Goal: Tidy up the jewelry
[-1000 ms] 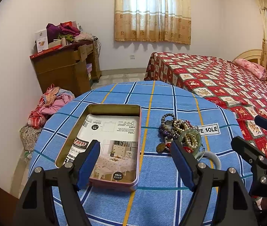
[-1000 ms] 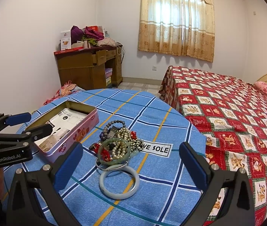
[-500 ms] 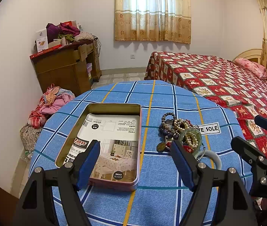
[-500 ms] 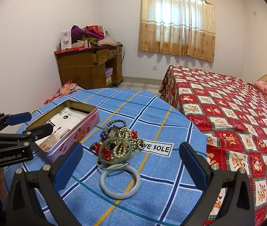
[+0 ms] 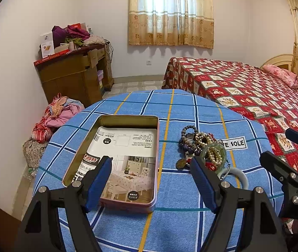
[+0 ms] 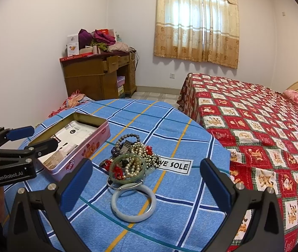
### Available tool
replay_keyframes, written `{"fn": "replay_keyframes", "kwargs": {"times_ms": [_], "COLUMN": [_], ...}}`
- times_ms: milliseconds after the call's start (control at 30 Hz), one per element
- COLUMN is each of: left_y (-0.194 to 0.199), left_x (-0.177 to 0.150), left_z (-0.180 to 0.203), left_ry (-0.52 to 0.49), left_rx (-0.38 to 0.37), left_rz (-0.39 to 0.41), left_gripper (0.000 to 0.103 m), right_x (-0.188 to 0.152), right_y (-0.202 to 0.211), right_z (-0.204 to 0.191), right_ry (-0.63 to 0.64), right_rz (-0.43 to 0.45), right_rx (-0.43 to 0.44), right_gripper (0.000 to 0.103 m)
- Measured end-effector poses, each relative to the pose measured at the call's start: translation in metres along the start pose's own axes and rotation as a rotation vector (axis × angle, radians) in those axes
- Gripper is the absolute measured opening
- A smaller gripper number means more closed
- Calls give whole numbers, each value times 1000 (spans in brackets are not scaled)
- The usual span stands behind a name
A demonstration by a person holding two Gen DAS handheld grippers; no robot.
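Note:
A heap of jewelry [image 6: 131, 157] lies mid-table: bead bracelets, pearls, red bits and a green bangle [image 6: 127, 168]. A pale jade bangle [image 6: 133, 203] lies flat in front of it. An open pink tin [image 5: 119, 159] lined with a printed leaflet sits left of the heap [image 5: 201, 147]. My left gripper [image 5: 151, 180] hovers open over the tin's near end. My right gripper [image 6: 144, 180] is open, low behind the pale bangle, holding nothing. Each gripper shows at the edge of the other's view: the right gripper [image 5: 283, 149] and the left gripper [image 6: 31, 137].
The round table [image 6: 170, 126] wears a blue plaid cloth with a "SOLE" label [image 6: 175, 165]. A red-quilted bed [image 6: 254, 113] stands close on the right. A cluttered wooden desk [image 6: 100, 73] is at the far wall, with a clothes pile [image 5: 54, 115] on the floor.
Both grippers have barely shifted; the views are almost the same, and the jewelry and tin lie where they were.

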State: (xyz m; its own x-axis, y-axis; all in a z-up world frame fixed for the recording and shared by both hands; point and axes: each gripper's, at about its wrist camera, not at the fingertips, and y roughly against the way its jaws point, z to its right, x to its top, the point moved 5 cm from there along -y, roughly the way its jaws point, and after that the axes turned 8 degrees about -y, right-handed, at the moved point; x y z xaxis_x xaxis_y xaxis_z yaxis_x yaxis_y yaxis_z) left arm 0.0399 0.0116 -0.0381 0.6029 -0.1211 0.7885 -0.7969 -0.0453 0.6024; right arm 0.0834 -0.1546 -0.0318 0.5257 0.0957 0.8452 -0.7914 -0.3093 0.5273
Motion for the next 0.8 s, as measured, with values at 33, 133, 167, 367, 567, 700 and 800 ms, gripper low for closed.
{"fn": "replay_keyframes", "kwargs": {"times_ms": [33,133,167,367,567,700,800], "left_y": [0,0,0,-1,-7,-17,-26], "left_x": [1,-1,-1,-1,-3,-3,0], "left_z": [1,-1,-1,0,0,9,23], "left_ry": [0,-1,-1,-2,-6,-31,-66], "left_rx": [0,1,1,2,-6,-29,-50], "left_rz": [0,-2,-2,-5,-31,-39,-32], "left_gripper": [77,77,77,77,77,77,77], "right_x": [0,0,0,0,-4,-15,-25], "right_y": [0,0,0,-1,-2,-10,-18], "right_z": [0,0,0,1,5,19,31], "right_ry": [0,1,0,-2,-8,-18,-24], "right_rz": [0,0,0,-1,-13,-33,-61], "right_rx": [0,-1,0,0,4,-33,-64], "right_gripper": [103,103,103,103,103,103,103]}}
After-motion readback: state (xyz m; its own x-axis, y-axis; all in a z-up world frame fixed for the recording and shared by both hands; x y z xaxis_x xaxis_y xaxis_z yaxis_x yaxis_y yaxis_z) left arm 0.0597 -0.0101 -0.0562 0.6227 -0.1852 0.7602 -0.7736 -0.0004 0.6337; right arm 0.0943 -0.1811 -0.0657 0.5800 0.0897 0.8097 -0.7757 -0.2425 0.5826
